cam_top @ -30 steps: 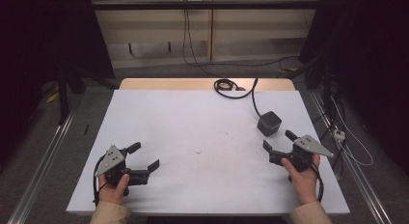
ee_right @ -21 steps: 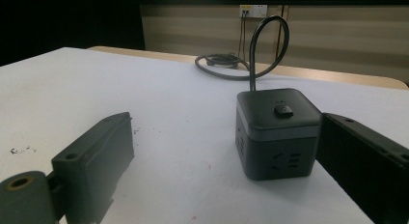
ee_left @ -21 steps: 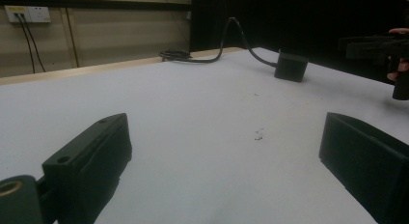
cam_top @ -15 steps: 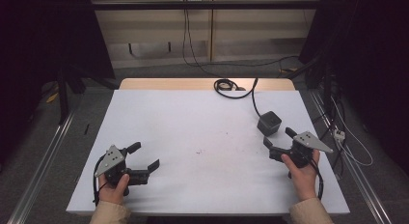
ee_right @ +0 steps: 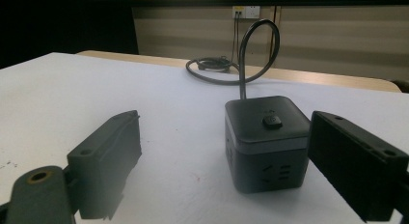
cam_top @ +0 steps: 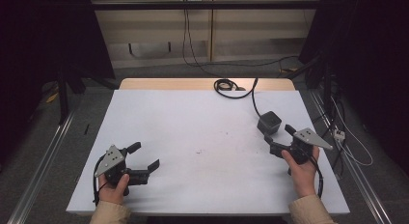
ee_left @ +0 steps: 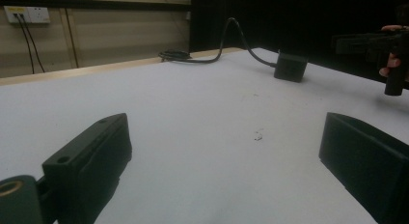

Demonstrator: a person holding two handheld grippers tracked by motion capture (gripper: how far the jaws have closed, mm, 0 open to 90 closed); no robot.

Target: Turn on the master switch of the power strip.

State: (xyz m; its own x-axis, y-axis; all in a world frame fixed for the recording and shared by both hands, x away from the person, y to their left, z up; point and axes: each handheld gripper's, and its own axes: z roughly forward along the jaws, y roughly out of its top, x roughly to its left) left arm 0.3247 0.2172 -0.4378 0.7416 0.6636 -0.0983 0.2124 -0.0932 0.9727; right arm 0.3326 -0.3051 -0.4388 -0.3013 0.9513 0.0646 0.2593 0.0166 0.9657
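A rectangular table [cam_top: 193,137] covered by a plain white sheet carries everything, with a strip of pale bare wood showing along its far edge at twelve o'clock. A dark grey cube-shaped power socket [cam_top: 269,122] with a button on top stands on the sheet toward two o'clock, and its black cable [cam_top: 231,86] runs back to a loose coil lying on the wooden strip near one o'clock. A few tiny dark specks [cam_top: 198,151] mark the sheet near its centre.

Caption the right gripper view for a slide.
Open right gripper facing a dark socket cube on the white table.
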